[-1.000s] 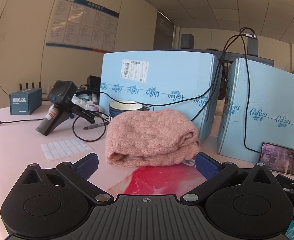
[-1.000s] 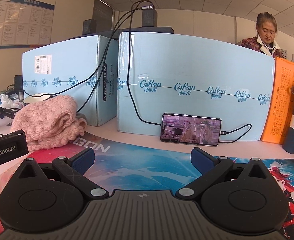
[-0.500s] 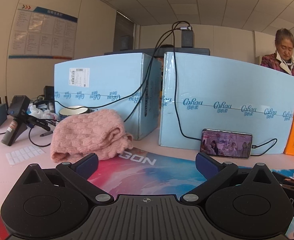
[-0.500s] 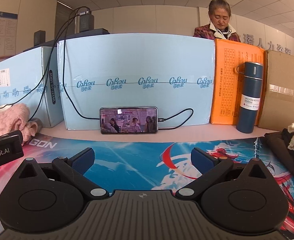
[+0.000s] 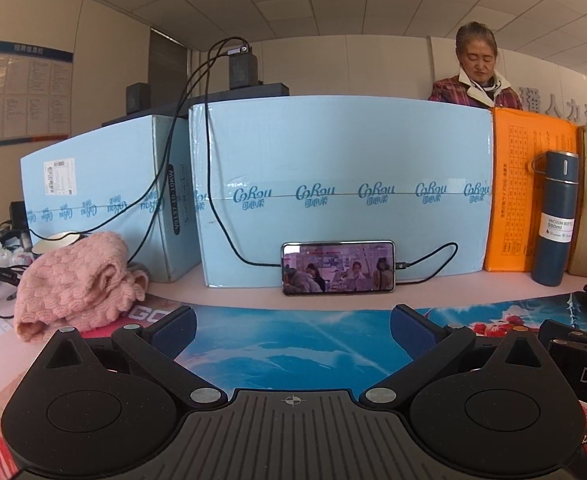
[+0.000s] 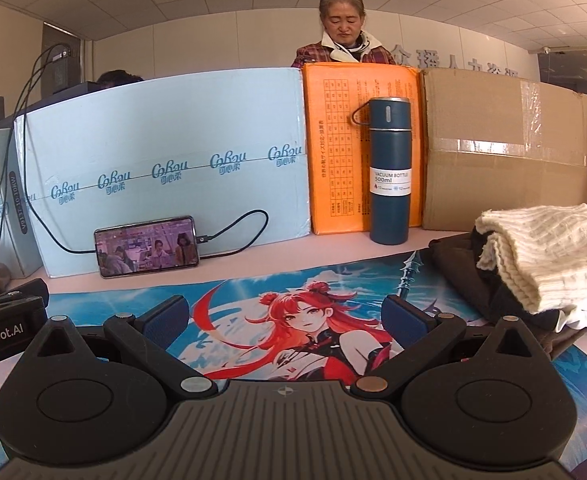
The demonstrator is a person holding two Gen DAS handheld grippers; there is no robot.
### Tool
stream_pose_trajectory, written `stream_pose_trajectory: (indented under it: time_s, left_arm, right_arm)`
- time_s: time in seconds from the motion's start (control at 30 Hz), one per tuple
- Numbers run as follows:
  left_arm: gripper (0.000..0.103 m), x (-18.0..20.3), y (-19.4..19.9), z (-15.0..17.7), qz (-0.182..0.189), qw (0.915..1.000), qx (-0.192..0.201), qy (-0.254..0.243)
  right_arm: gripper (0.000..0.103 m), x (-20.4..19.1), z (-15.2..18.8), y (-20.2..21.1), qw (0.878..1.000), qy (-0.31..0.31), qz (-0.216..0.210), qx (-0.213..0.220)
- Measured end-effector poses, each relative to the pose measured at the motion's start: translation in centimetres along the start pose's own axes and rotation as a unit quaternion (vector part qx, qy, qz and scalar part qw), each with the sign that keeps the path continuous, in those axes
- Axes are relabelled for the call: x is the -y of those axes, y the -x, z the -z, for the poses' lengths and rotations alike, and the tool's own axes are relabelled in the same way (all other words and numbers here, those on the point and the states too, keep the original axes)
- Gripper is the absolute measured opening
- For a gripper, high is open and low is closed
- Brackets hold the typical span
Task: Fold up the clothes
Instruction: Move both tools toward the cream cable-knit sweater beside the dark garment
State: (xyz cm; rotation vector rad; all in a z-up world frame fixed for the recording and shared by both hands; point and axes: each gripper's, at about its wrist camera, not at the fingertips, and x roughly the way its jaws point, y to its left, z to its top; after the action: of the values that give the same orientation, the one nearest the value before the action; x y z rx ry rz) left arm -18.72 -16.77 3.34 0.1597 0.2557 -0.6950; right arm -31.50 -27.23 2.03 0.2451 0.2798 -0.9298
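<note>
Both claws have swung rightward over the last second: the left claw (image 5: 292,330), which a second ago faced the folded pink cable-knit sweater (image 5: 75,284) head on, now looks at the phone propped against the pale blue cardboard box (image 5: 345,196), and the sweater has slid to the far left of its view, resting on the surface at the edge of the printed anime desk mat (image 6: 305,312). The right claw (image 6: 286,320) has turned further still, bringing a pile of unfolded garments into sight at the right: a cream ribbed knit (image 6: 549,252) lying on top of dark brown clothing (image 6: 461,268). Both claws are spread wide and hold nothing. It looks as though the pink sweater is finished and set aside, and the cream knit is probably the next piece to pull onto the mat.
</note>
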Motion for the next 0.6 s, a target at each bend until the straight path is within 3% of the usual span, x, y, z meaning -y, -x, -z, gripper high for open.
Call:
stream_pose_trajectory:
  time_s: [0.43,0.6]
  left_arm:
    - [0.103,8.2,-0.3,-0.6,0.113,0.9917,-0.004,-0.061]
    - [0.103,10.6,-0.4,-0.8,0.176,0.9817,-0.013,-0.071]
  right_arm:
    - [0.103,8.3,0.1,0.4,0.993,-0.026,0.111,-0.015]
    - [0.103,10.6,0.1,0.5,0.990,-0.032,0.135,-0.018]
